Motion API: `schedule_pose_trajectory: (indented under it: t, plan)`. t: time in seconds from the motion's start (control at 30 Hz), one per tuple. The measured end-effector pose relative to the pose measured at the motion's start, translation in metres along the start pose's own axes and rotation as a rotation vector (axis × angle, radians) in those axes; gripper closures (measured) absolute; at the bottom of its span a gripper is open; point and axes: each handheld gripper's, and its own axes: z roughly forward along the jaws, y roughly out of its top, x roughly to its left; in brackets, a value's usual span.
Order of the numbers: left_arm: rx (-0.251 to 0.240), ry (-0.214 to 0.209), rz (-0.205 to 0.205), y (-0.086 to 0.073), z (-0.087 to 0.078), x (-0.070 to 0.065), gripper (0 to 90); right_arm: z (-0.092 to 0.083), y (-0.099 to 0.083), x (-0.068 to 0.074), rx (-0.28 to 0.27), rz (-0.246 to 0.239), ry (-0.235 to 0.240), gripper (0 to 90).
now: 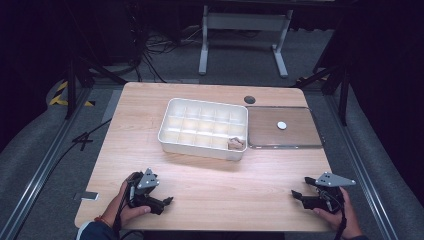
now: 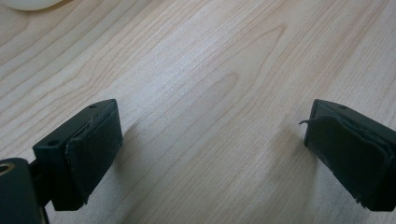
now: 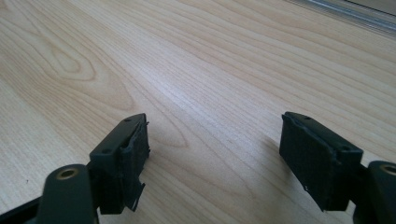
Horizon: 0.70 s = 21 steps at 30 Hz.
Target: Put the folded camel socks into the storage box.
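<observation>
A white box point(image 1: 202, 127) divided into several compartments sits at the middle of the wooden table point(image 1: 225, 180); a small beige object point(image 1: 235, 144) lies in its front right compartment. To its right a brown tray point(image 1: 300, 135) with a metal rim holds a white disc point(image 1: 282, 125). My left gripper point(image 1: 162, 205) rests near the front left edge, held in a hand, and its jaws stand wide open over bare wood point(image 2: 212, 121). My right gripper point(image 1: 301, 187) is low at the front right, also open with nothing between its pads point(image 3: 215, 126).
A dark round grommet point(image 1: 250, 99) sits in the tabletop behind the tray. A corner of the white box point(image 2: 28, 3) shows at the top left of the left gripper view. The tray's metal rim point(image 3: 345, 11) crosses the top right of the right gripper view.
</observation>
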Motion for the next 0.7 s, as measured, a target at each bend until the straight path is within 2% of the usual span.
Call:
schedule_pose_trajectory:
  t: [0.37,0.7]
  plan:
    - [-0.002,0.001,-0.002,0.0,0.0004,-0.0001,4.1,0.0002,0.0001,0.0007,0.0,0.025,-0.033,23.8]
    - [0.003,0.001,0.006,0.0007,0.0006,0.0007,3.6,0.0002,0.0002,0.0003,0.001,0.032,-0.034,23.1]
